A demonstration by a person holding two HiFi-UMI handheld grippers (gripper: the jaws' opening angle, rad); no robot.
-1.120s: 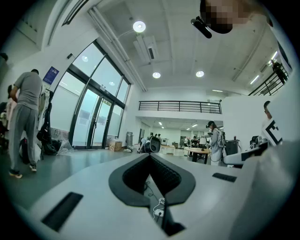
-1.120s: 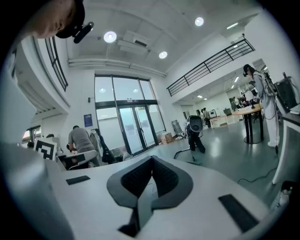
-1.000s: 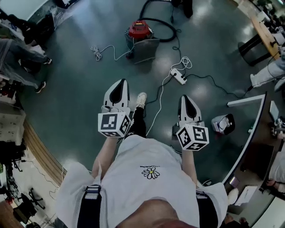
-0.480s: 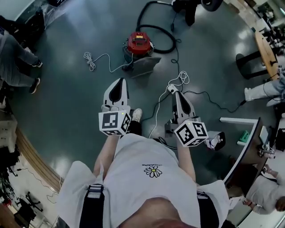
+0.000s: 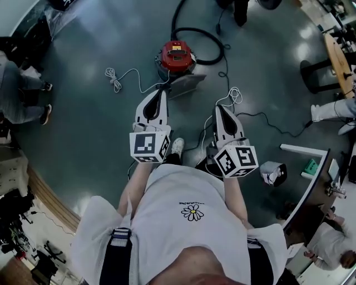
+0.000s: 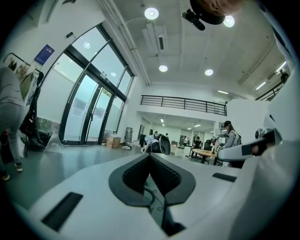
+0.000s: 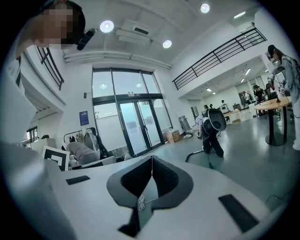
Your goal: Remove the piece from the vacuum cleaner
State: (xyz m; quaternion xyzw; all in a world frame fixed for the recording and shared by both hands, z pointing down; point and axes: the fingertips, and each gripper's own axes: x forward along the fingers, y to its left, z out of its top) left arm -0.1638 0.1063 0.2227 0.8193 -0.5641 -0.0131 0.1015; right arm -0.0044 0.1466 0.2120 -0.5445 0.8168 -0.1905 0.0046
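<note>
Vacuum cleaner [image 5: 178,54] now lies nearer left tool [image 5: 161,92] and right tool [image 5: 218,108].

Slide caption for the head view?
Left gripper and right gripper, shut and empty, point toward the red vacuum cleaner.

The left hand-held gripper [image 6: 151,156] points level across a bright, high-ceilinged hall, its 2 jaws pressed together with nothing between the dark ribbed pads [image 6: 165,174]. To the left, tall glass doors [image 6: 89,112] rise above a glossy grey floor [image 6: 56,161], with a cardboard box [image 6: 114,141] standing near their foot and a blue sign [image 6: 43,54] fixed high on the wall. A person in grey [image 6: 9,112] stands at the far left edge. Beyond the gripper's tip, a dark-railed balcony [image 6: 183,104] spans the back wall under round ceiling lights [image 6: 151,13]. At right, a person in a cap [image 6: 230,136] stands near a wooden worktop [image 6: 204,152].
</note>
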